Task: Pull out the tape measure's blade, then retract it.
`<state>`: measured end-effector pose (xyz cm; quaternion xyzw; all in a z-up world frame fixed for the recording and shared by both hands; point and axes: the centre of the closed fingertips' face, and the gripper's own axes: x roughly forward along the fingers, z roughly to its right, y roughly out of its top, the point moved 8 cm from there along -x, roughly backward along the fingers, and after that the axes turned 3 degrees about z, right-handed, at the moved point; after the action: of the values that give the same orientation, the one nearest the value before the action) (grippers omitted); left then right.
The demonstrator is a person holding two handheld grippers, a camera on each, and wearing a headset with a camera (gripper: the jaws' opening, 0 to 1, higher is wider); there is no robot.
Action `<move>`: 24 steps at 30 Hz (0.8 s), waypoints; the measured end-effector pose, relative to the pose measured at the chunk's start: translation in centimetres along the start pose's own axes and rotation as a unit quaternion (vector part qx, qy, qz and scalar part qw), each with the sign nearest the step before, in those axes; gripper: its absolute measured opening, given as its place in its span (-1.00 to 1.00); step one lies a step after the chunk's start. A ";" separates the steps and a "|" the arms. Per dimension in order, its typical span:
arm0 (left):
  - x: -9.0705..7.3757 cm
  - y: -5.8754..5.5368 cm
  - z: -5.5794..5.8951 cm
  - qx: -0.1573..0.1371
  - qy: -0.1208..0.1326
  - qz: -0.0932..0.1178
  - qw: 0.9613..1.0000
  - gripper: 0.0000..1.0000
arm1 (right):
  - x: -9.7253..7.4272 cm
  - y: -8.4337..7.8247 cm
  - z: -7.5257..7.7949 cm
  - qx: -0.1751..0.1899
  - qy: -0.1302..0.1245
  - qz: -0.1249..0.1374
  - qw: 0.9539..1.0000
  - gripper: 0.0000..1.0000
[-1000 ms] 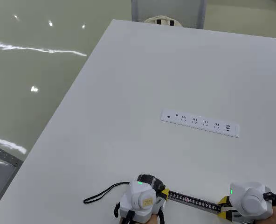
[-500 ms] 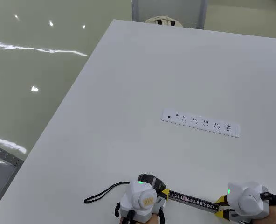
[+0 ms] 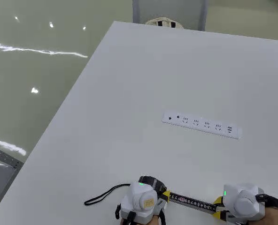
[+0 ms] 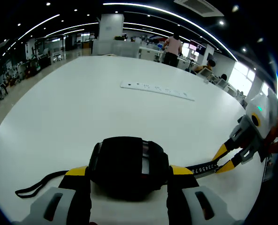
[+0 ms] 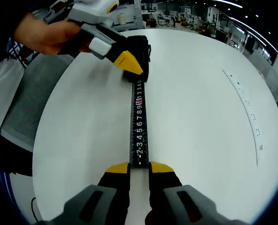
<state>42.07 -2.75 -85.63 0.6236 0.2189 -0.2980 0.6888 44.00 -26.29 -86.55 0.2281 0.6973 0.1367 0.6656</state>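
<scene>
While the left gripper (image 4: 129, 171) has its jaws clamped on either side of the black case (image 3: 151, 181), the right gripper (image 5: 139, 167) has its yellow-tipped jaws pinched together on the tip of the blade (image 5: 139, 117). The case sits on the white worktop (image 3: 176, 70) close to its near edge. The blade runs from the case along that edge to the right gripper, drawn out a short way and straight, numerals facing up. It lies low over the worktop; whether it touches the surface I cannot tell. A black strap (image 3: 101, 194) trails from the case across the worktop toward the left edge. A white power strip (image 3: 201, 124) lies farther in, well apart from the blade. In the right gripper view a hand (image 5: 50, 35) grips the left gripper.
</scene>
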 end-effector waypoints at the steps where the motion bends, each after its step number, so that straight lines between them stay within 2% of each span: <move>1: 0.0 0.0 0.0 0.000 0.000 0.000 1.000 0.25 | 0.0 0.0 0.0 0.000 0.000 0.000 1.000 -0.72; 24: 0.0 0.0 0.0 0.001 -0.001 -0.002 1.000 0.25 | 1.4 2.2 0.0 -0.007 -0.002 0.007 1.000 -0.72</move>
<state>42.09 -2.76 -85.66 0.6232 0.2197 -0.3002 0.6879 44.26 -23.68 -86.66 0.2283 0.6935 0.1463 0.6674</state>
